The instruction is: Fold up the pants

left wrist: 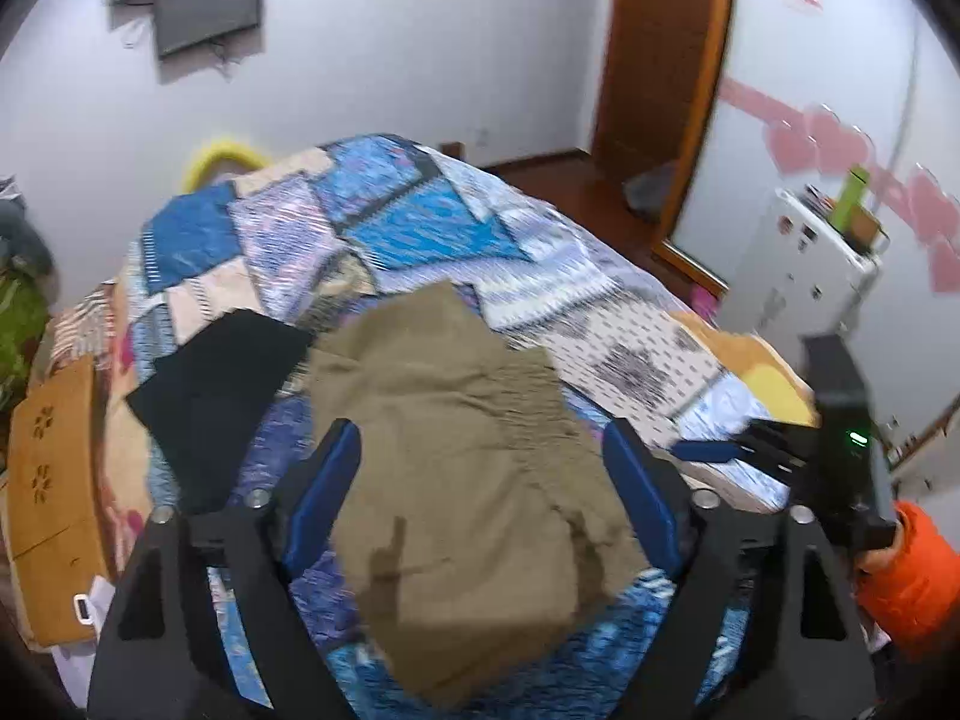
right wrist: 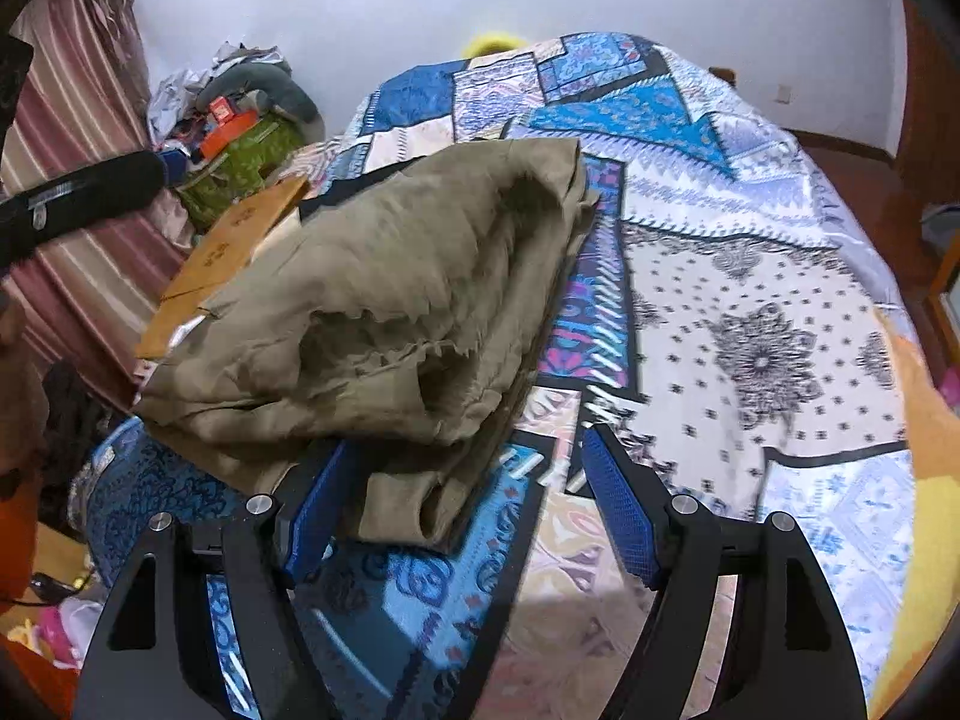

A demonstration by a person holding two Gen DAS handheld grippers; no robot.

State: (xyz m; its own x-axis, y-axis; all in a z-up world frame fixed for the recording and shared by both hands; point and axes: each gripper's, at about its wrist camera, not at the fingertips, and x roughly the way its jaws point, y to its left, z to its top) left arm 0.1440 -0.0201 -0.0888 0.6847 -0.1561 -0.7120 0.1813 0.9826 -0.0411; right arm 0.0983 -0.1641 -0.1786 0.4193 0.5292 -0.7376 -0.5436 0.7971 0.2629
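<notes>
The khaki pants (left wrist: 456, 450) lie folded in a thick bundle on the patchwork bedspread (left wrist: 420, 222). My left gripper (left wrist: 480, 444) is open, its blue pads on either side of the bundle and above it. In the right wrist view the pants (right wrist: 372, 312) lie as a rumpled stack with the waistband facing me. My right gripper (right wrist: 462, 456) is open and empty, its left pad (right wrist: 312, 516) against the bundle's near corner. The right gripper also shows at the right of the left wrist view (left wrist: 720, 450).
A black garment (left wrist: 222, 396) lies left of the pants. A brown cardboard box (left wrist: 54, 492) sits at the bed's left edge. Clutter and a green bag (right wrist: 240, 156) stand by the curtain. A white cabinet (left wrist: 804, 264) and a wooden door (left wrist: 660, 60) are to the right.
</notes>
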